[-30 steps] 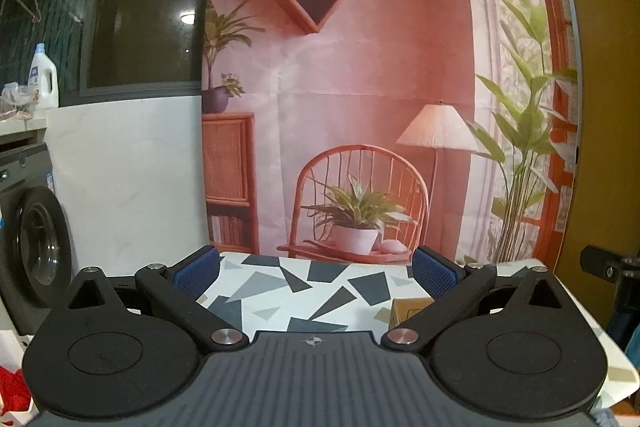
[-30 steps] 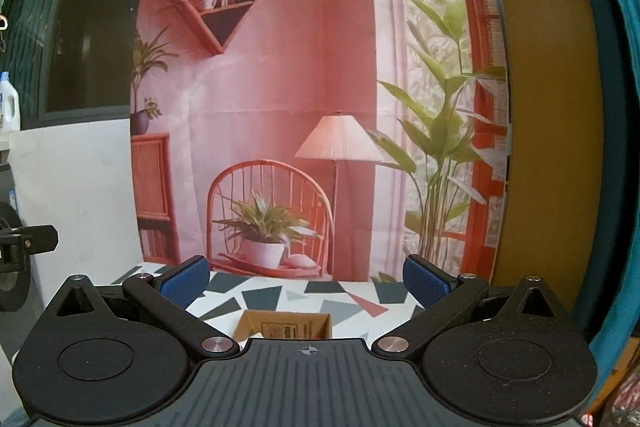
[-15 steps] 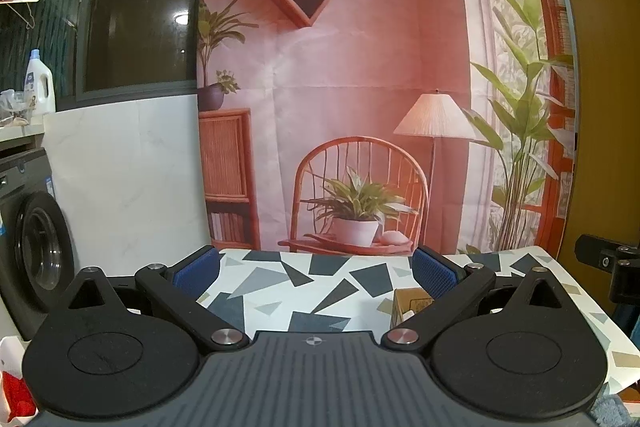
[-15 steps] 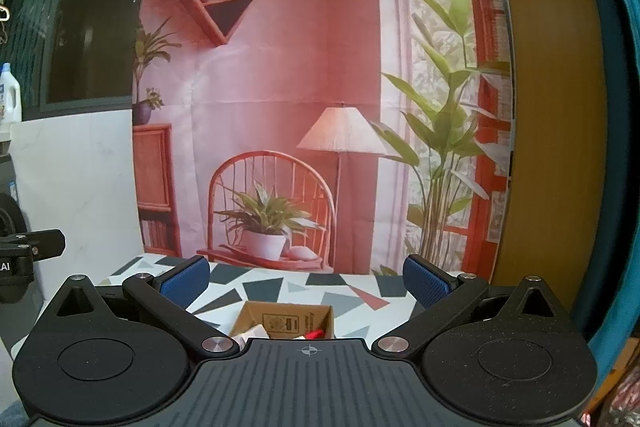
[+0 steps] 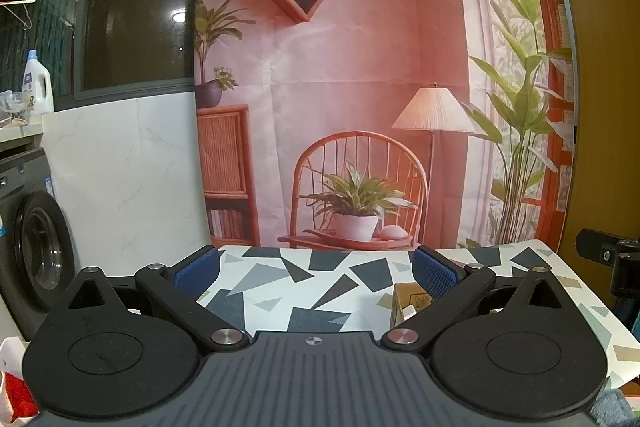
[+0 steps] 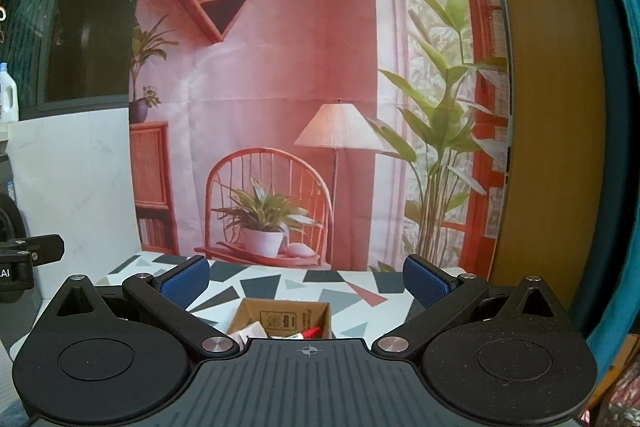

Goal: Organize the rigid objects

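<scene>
Both grippers have tilted downward since a second ago. Left gripper and right gripper: jaws open, empty. Cardboard box on worktop now shows its contents; sorting not begun.

The left gripper and right gripper are showing matte black linkage arms, silver pivot screws, blue textured finger pads, ribbed grey housings and small white crosshair marks.
</scene>
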A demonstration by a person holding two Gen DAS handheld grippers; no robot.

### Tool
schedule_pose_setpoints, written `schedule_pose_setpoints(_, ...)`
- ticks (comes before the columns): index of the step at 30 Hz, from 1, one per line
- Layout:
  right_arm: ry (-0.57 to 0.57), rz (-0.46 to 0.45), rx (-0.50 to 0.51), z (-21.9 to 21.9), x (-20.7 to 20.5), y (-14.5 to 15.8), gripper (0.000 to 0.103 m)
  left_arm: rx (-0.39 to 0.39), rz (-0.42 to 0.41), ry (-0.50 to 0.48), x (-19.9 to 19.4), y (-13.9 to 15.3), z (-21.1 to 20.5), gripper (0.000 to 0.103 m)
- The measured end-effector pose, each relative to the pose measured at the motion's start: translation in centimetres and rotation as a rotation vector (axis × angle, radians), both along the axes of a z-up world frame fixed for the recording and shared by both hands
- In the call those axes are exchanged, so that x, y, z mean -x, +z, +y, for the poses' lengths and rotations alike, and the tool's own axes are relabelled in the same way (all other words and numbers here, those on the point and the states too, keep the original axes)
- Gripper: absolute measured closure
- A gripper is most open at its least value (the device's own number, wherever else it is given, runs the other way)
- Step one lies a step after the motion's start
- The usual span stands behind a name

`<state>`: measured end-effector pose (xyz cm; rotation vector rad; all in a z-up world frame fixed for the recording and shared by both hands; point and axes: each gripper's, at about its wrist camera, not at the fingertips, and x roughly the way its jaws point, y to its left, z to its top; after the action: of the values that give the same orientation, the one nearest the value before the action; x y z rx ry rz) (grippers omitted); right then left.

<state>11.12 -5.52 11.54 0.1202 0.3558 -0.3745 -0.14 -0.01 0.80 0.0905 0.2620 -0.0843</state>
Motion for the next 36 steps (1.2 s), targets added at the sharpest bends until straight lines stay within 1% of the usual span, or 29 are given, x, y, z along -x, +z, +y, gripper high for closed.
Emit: schedule_pose_setpoints(36, -0.014, 0.013, -0.011, -0.57, 0.3, -0.68, 0.0, -0.008, 0.006, 0.001, -0.07, -0.26, 0.0, 0.0)
